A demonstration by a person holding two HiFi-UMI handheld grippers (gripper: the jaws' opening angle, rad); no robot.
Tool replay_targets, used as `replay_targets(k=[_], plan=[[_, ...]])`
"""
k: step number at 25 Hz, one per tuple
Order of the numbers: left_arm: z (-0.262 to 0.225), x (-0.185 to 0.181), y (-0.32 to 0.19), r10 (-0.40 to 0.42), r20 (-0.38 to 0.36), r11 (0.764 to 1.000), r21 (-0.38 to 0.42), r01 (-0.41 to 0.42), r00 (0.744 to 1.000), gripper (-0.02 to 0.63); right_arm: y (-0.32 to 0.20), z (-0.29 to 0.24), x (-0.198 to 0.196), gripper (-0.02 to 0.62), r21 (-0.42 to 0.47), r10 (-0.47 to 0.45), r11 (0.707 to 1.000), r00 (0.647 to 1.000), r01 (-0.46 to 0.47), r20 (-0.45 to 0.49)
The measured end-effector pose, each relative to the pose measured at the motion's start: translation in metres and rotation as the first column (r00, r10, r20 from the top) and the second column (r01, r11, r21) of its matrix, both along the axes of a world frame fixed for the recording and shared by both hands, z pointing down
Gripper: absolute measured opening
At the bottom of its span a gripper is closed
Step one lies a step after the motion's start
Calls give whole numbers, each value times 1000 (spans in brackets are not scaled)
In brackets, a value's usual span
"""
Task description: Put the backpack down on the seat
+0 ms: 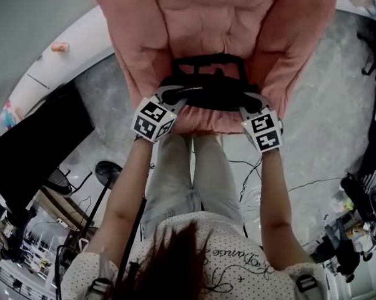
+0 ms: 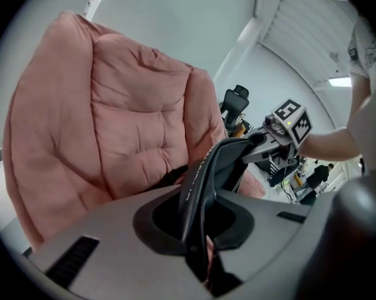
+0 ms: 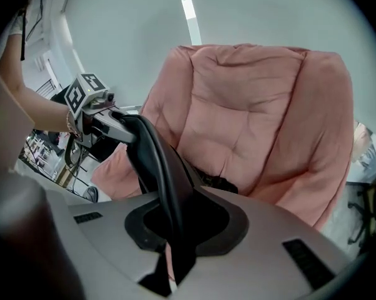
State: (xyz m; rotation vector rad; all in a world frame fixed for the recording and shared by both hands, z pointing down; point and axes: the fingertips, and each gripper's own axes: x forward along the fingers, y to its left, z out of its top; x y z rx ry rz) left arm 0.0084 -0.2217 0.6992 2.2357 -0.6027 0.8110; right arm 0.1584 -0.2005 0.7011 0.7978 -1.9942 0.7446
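Head view — black backpack (image 1: 207,91) at the front of the pink armchair's (image 1: 144,36) seat, left gripper (image 1: 174,96) and right gripper (image 1: 249,104) at its sides.
Left gripper view — jaws nearly closed, pinching a black strap (image 2: 200,180).
Right gripper view — jaws likewise clamped on a strap.

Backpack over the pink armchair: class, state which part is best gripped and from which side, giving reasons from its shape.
Likely its shoulder straps, one per gripper, from the armchair front: each strap arches clear of the backpack, narrow enough for jaws, as the left gripper and right gripper hold them.
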Motion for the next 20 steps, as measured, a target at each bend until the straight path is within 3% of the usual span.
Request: replay_targets(k=[8, 16, 20], plan=[[46, 19, -3, -27, 62, 999, -44, 29, 998, 47, -5, 50, 22, 72, -61, 11, 998, 1000, -11, -4], [80, 25, 1, 64, 74, 996, -64, -59, 995, 51, -3, 96, 28, 93, -85, 76, 993, 997, -76, 0], [85, 31, -1, 64, 80, 996, -62, -59, 995, 67, -4, 101, 37, 103, -73, 111, 991, 994, -111, -9]])
